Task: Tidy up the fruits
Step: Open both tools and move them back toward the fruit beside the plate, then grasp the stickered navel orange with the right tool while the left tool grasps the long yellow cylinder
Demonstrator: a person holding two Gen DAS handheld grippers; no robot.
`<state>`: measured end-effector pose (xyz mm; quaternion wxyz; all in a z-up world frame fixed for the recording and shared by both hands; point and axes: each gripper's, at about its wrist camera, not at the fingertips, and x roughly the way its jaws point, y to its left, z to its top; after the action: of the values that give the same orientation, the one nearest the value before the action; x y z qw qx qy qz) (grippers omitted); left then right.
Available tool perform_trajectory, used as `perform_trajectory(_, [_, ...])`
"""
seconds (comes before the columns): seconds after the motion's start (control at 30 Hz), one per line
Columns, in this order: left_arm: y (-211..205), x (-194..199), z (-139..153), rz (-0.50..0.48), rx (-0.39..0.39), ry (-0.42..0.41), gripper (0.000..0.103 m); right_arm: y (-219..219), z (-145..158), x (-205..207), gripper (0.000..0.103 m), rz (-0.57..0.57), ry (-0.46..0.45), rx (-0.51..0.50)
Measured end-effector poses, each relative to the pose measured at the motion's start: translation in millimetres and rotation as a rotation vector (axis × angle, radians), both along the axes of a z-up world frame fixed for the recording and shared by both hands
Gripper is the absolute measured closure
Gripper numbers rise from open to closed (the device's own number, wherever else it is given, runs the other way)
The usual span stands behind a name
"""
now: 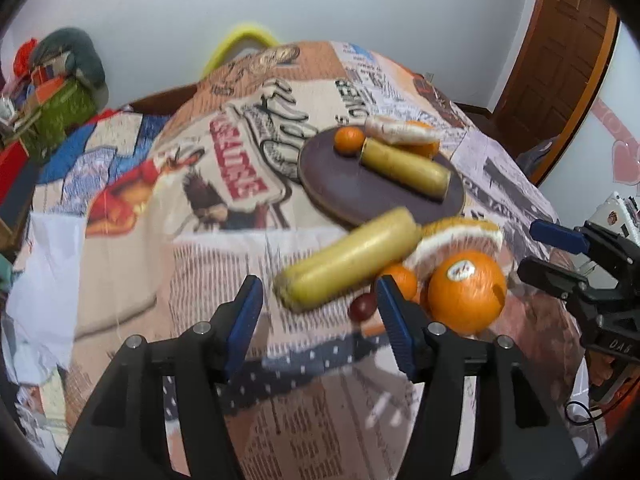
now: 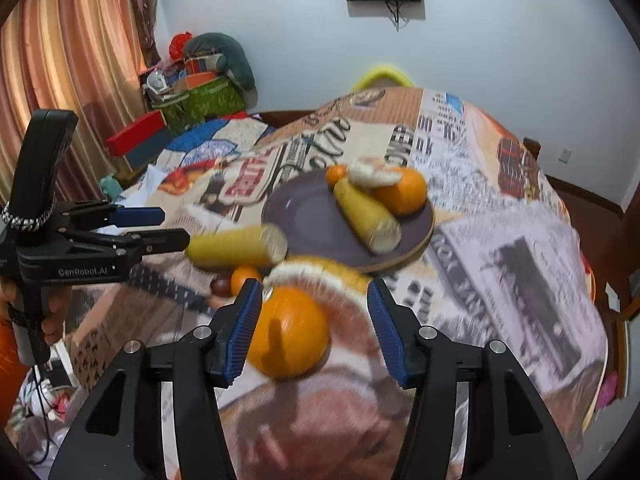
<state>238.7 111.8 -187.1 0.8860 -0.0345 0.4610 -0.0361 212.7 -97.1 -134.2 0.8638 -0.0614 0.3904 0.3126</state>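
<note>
A dark round plate holds a yellow corn-like piece, a pale piece, a small orange and a larger orange. On the cloth in front lie another yellow piece, a citrus wedge, a big orange, a small orange and a dark red fruit. My left gripper is open just before the yellow piece. My right gripper is open around the big orange.
A printed cloth covers the round table. A cluttered side surface with a green box and a red box stands at the back left. A yellow chair back is behind the table. A wooden door is at the right.
</note>
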Motion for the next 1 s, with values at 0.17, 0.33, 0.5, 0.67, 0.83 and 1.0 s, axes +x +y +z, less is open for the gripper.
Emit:
perform_trajectory(0.17, [4.8,-12.3,-12.9,0.013,0.007,0.012,0.044,3.7,-16.7,-9.0,0.048,-0.001,0.049,0.003])
perform_trajectory(0.33, [6.6,-16.7,-21.5,0.009,0.015,0.023,0.044,12.6,-33.5,-9.2,0.048,0.002,0.093,-0.014])
perform_trajectory(0.5, [6.9,-7.3,-28.4,0.011,0.022,0.039,0.043,21.2,-42.4,-6.3,0.039,0.007,0.106,-0.025])
perform_trajectory(0.67, [6.4,3.8,-31.4,0.006,0.021,0.045,0.039,25.5,-48.4,-3.7,0.036,0.015,0.116,-0.031])
perform_trajectory(0.83, [0.1,17.4,-32.4,-0.021,0.057,0.051,0.038,21.6,-47.8,-2.8,0.038,0.022,0.133,-0.013])
perform_trajectory(1.0, [-7.7,32.1,-31.2,-0.068,0.080,0.045,0.033,10.8,-45.8,-2.0,0.039,0.005,0.145,0.016])
